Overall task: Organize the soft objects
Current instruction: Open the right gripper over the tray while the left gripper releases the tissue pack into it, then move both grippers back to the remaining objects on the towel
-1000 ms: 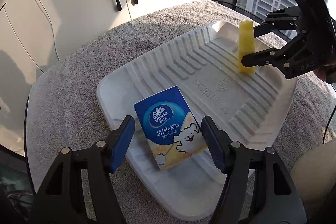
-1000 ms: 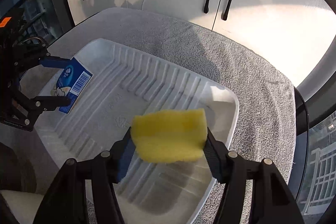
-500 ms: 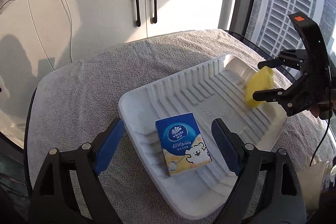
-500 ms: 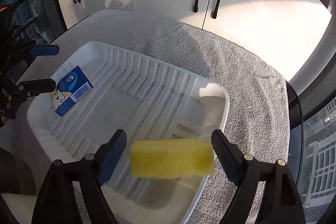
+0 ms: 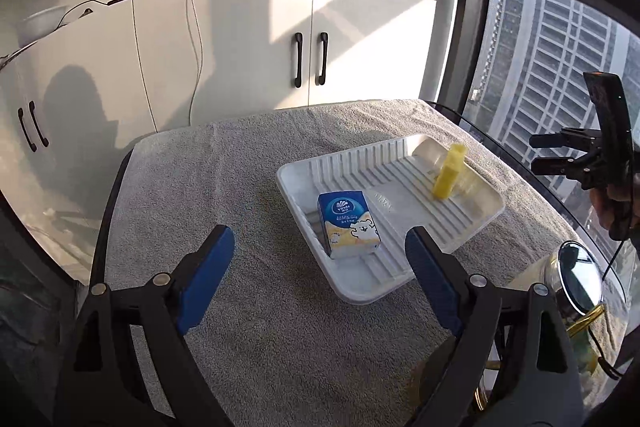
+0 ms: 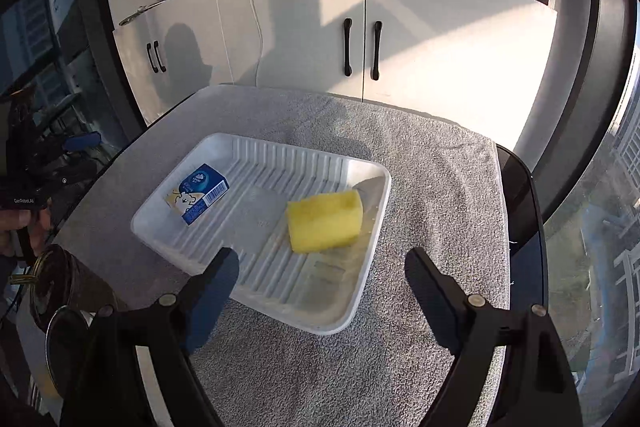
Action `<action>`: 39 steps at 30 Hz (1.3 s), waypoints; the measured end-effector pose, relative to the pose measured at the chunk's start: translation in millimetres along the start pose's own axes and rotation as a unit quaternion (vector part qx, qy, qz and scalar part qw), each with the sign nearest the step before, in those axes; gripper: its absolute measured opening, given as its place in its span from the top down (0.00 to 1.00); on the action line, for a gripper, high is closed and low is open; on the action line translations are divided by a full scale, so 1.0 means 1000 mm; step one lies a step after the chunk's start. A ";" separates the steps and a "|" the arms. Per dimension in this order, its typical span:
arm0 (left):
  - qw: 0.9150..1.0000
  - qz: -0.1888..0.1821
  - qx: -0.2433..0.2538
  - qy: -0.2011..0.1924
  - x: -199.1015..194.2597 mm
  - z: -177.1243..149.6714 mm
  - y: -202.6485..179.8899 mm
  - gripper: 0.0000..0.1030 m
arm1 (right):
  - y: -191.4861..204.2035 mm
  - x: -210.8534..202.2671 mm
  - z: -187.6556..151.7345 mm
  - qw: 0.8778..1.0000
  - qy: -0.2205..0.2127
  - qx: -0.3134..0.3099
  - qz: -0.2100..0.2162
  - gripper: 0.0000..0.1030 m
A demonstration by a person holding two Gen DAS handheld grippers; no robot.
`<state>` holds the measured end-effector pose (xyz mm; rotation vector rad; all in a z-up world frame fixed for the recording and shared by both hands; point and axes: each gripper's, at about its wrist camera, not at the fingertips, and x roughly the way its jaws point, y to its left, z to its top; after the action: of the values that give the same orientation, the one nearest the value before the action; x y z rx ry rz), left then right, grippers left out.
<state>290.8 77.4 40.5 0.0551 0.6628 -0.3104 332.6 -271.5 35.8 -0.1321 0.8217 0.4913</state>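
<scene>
A white ribbed tray (image 5: 408,269) (image 6: 256,291) sits on the grey towel-covered table. A blue and yellow tissue pack (image 5: 347,223) (image 6: 197,193) lies in its left part. A yellow sponge (image 5: 449,175) (image 6: 325,220) leans on edge against the tray's right wall. My left gripper (image 5: 320,279) is open and empty, held back above the towel in front of the tray. My right gripper (image 6: 322,293) is open and empty, raised behind the tray's near edge; it also shows in the left wrist view (image 5: 554,151) far right.
White cabinets (image 5: 312,47) stand behind the table. A window (image 5: 560,39) runs along the right. A round glass jar with a gold frame (image 5: 576,283) (image 6: 60,291) stands at the table's near corner. The towel (image 5: 208,187) covers the table left of the tray.
The right gripper opened and let the sponge drop into the tray, then pulled back. The left gripper also drew back and up, away from the tissue pack.
</scene>
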 end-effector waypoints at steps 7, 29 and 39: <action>1.000 0.004 -0.020 -0.015 -0.071 -0.059 -0.015 0.12 | 0.013 -0.058 -0.067 0.999 -0.028 0.032 0.005 0.15; 0.996 -0.001 -0.084 0.019 -0.167 -0.215 -0.108 0.00 | 0.119 -0.143 -0.247 0.990 -0.055 0.124 -0.025 0.09; 0.995 0.012 -0.085 0.043 -0.147 -0.230 -0.131 0.00 | 0.162 -0.137 -0.253 0.994 -0.037 0.081 -0.061 0.03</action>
<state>5.0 25.8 -44.3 -0.0871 0.7718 -0.2287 8.3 -255.2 -24.0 -0.0148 0.7733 0.3117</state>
